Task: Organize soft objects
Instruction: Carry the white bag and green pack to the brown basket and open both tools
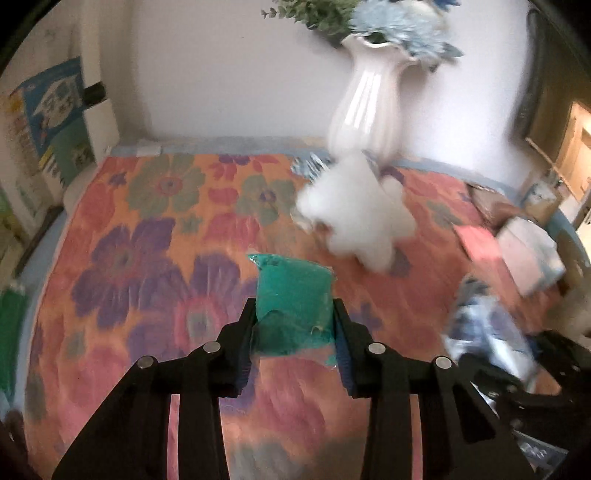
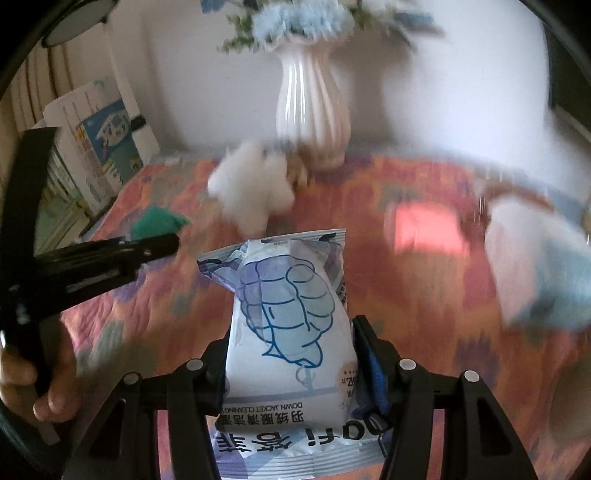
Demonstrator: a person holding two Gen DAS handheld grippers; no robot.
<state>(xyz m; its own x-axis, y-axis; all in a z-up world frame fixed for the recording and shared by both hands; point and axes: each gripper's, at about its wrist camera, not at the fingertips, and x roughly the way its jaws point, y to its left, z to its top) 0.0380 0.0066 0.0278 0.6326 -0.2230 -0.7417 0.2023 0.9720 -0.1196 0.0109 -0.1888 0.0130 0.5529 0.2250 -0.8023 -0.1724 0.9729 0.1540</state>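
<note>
Green pouch (image 1: pixel 293 299): clear wrap over green filling, clamped between the pads of the left claw (image 1: pixel 294 314), jaws narrowed against both its sides. Long axis running away from the camera, far corner tipped up toward the wall, held above the flowered cloth (image 1: pixel 155 236) of the desk. Wipes pack (image 2: pixel 291 332): pale blue, printed with a jacket drawing and "DOWN JACKET CLEANING", gripped by the right claw (image 2: pixel 291 339) at a middling width, pads pressed to its flanks. Long axis likewise pointing away, sealed end farthest out, print upside down to the camera.

White fluffy toy (image 1: pixel 354 214) lying on the cloth beyond the pouch, just in front of the white ribbed vase (image 1: pixel 364 107). Vase upright at the back edge near the wall, holding blue flowers (image 1: pixel 402 26) and green sprigs. Pink packet (image 1: pixel 480 243) and a pale wrapped bundle (image 1: pixel 528 254) to the right, blurred; contents not readable. Boxes (image 1: pixel 55 122) stacked at the left wall.

Left wrist view only: both pads on the pouch, the pack seen as a blur at the right. Right wrist view only: the left claw side-on with the pouch a green smear at its tip, plus a hand (image 2: pixel 40 380) curled on the grip handle, lower left.
</note>
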